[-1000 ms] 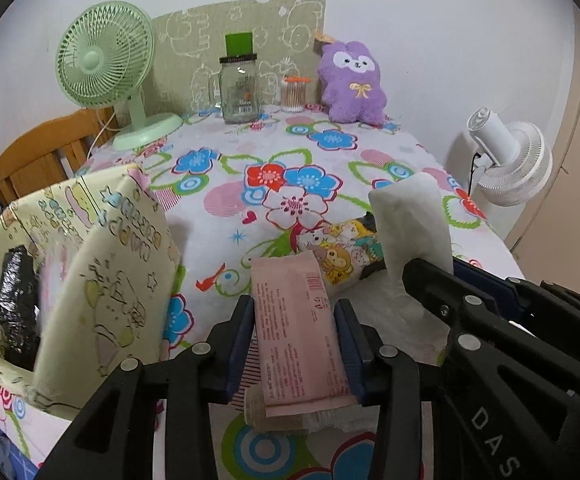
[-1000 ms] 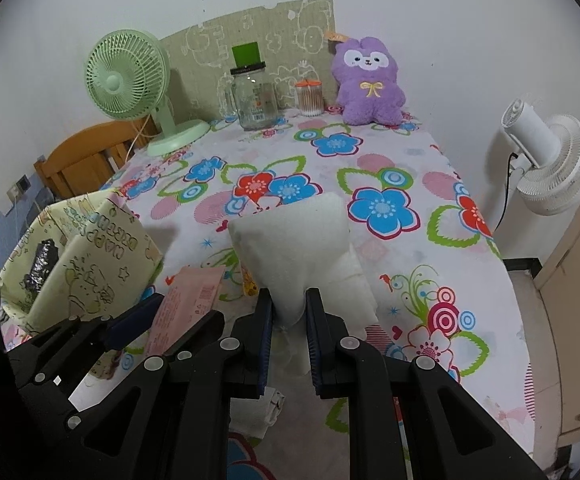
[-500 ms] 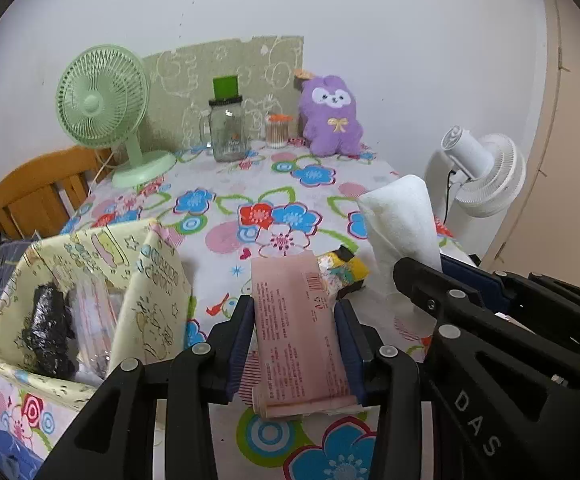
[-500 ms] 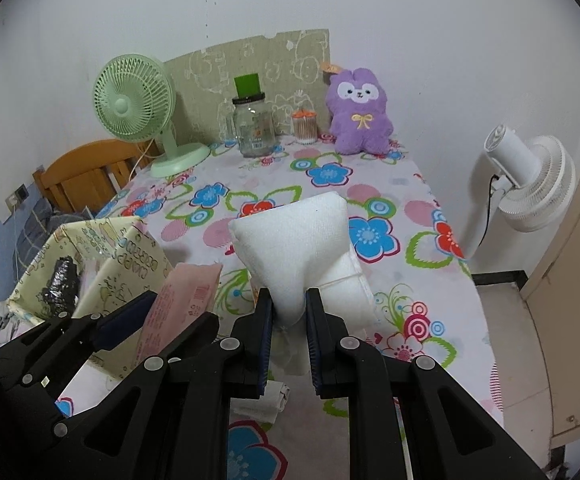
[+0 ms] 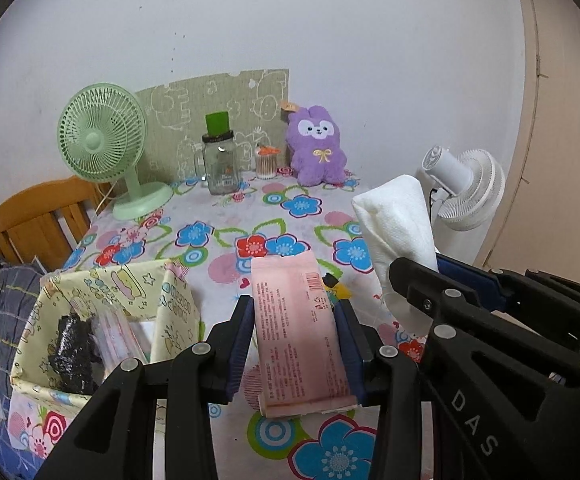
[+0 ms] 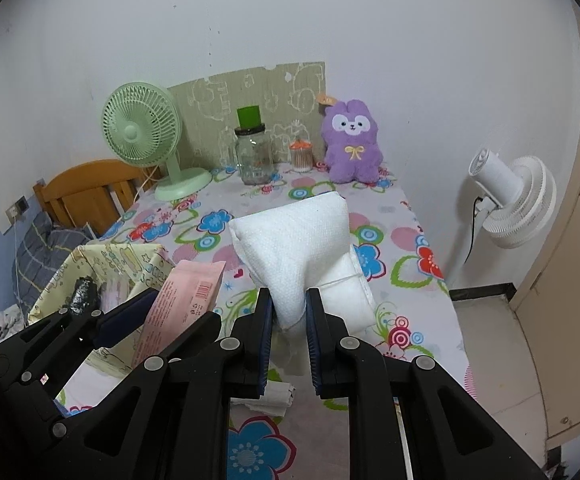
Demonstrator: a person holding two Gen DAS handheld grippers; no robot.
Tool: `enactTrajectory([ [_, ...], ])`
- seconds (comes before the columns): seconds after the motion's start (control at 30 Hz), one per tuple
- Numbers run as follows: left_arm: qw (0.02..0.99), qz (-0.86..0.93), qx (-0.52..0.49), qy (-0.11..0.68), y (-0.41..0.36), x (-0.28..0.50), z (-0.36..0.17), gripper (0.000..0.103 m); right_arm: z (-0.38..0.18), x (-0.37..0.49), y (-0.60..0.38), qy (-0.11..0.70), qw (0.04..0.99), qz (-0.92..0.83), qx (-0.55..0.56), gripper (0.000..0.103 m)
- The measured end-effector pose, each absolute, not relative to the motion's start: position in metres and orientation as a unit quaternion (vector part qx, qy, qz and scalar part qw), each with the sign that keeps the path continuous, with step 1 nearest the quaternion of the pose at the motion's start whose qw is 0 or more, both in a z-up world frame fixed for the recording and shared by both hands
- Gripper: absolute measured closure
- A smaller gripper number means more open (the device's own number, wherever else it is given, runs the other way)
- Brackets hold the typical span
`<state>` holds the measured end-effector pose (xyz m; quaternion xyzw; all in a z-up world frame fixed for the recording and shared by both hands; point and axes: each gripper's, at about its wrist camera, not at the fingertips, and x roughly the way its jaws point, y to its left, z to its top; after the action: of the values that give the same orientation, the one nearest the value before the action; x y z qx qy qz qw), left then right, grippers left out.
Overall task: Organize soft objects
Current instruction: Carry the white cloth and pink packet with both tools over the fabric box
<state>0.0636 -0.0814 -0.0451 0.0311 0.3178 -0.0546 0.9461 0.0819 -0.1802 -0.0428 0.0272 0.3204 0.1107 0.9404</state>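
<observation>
Two black grippers sit side by side at the near edge, each clamped on a soft item held clear above the flower-print tabletop [image 5: 218, 240]. Between its blue pads, the left gripper [image 5: 295, 340] grasps a flat pink plastic packet with printed text and a barcode [image 5: 296, 328], standing nearly upright. Just to its right, the right gripper [image 6: 289, 336] pinches the lower end of a white textured soft pack [image 6: 294, 248], whose wider top fans out above the jaws. Left of the pink packet stands an open pale-yellow cartoon-print fabric box [image 5: 170, 304] holding a crumpled black bag [image 5: 72, 348] and a clear-wrapped pinkish pack [image 5: 116, 344]. Behind the packet, a small yellow printed item [image 5: 336, 286] lies partly hidden on the cloth. Along the far edge, from left to right, stand a mint-green desk fan [image 5: 102, 140], a glass jar with a black lid [image 5: 220, 164], a small container with an orange lid [image 5: 267, 162], and a purple plush rabbit [image 5: 318, 148]. Off to the right, beyond the tabletop, is a white floor fan [image 6: 514, 196].
</observation>
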Motion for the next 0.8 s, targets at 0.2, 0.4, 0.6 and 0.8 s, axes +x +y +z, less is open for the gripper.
enactTrajectory([
  [0.2,0.949,-0.057,0.039,0.307,-0.077,0.059,-0.035,0.061,-0.032,0.076,-0.178,0.311,0.944,0.104,0.027,0.085],
  [0.4,0.951,-0.056,0.042,0.300,-0.067,0.059,-0.030,0.061,-0.025,0.072,-0.169,0.304,0.946,0.105,0.022,0.085],
  [0.6,0.953,-0.054,0.055,0.294,-0.057,0.056,-0.025,0.061,-0.021,0.071,-0.156,0.302,0.947,0.108,0.017,0.085],
  [0.8,0.953,-0.048,0.060,0.294,-0.043,0.057,-0.023,0.061,-0.018,0.074,-0.140,0.301,0.947,0.114,0.009,0.085],
])
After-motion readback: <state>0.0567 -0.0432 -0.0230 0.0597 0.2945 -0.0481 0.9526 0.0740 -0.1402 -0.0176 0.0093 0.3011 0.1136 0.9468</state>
